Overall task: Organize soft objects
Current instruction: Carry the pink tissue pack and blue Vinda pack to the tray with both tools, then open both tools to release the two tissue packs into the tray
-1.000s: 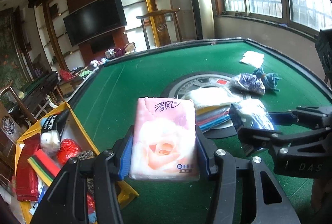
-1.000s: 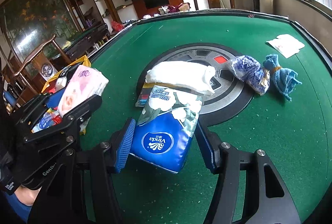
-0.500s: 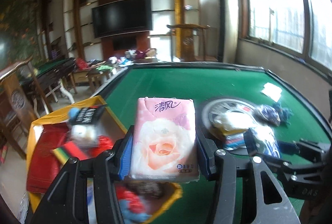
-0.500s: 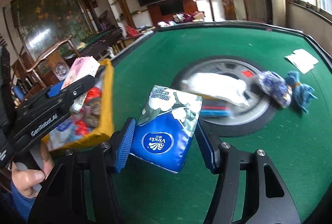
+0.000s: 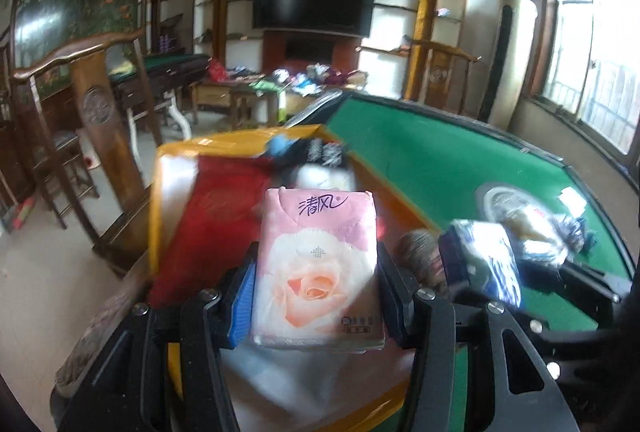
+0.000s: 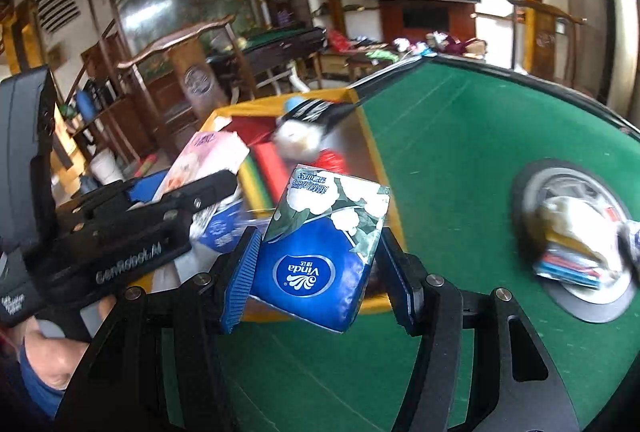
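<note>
- Your left gripper (image 5: pixel 318 272) pinches the pink rose-print tissue pack (image 5: pixel 318 268) between its blue pads, pack upright.
- That pack sits over the open yellow cardboard box (image 5: pixel 158 200), which is at the edge of the green felt table (image 5: pixel 432 160).
- Box contents are blurred: a red flat item (image 5: pixel 212 216), something white and black at the far end.
- Your right gripper (image 6: pixel 316 256) is clamped on the blue Vinda tissue pack with white flowers (image 6: pixel 320 252), tilted, over the box's near corner and the felt.
- Remaining soft items (image 6: pixel 572 236) are piled on the round centre panel (image 6: pixel 532 184), well apart from the box.
</note>
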Available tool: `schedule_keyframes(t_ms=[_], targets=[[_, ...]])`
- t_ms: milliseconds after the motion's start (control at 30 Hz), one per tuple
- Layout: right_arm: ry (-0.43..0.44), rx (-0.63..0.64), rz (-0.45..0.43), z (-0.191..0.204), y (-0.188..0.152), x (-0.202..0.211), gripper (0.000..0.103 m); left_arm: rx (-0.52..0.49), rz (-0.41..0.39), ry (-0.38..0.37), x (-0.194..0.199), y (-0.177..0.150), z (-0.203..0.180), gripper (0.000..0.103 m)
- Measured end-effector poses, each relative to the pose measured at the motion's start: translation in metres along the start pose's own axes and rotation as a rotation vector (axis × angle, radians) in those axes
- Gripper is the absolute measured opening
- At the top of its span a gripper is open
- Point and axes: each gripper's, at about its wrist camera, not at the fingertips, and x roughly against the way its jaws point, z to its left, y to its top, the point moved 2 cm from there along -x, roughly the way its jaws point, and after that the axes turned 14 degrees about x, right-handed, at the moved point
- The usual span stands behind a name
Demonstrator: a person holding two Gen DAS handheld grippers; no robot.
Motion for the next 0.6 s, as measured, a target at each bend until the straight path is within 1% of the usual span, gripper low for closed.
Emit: schedule_keyframes(t_ms=[100,233,333,467,567,600], targets=[[0.021,0.003,0.014,0.006,0.005,-0.015,0.059,0.036,0.013,0.021,0.0,0.001,0.02,0.053],[0.036,-0.003,0.016,0.011,0.016,-0.031,0.059,0.071,0.023,0.027,-0.002,-0.004,0.034,0.053],[0.054,-0.018,0.03,0.012,0.019,-0.043,0.059,0.076,0.02,0.033,-0.003,-0.006,0.037,0.053],[0.107,-0.048,0.047,0.011,0.019,-0.056,0.059,0.119,0.016,0.02,-0.001,-0.005,0.045,0.054],[0.129,-0.061,0.038,0.011,0.016,-0.056,0.059,0.107,0.017,0.034,-0.001,-0.007,0.044,0.055],[0.143,-0.073,0.037,0.009,0.016,-0.056,0.059,0.103,0.019,0.038,-0.002,-0.007,0.043,0.057]])
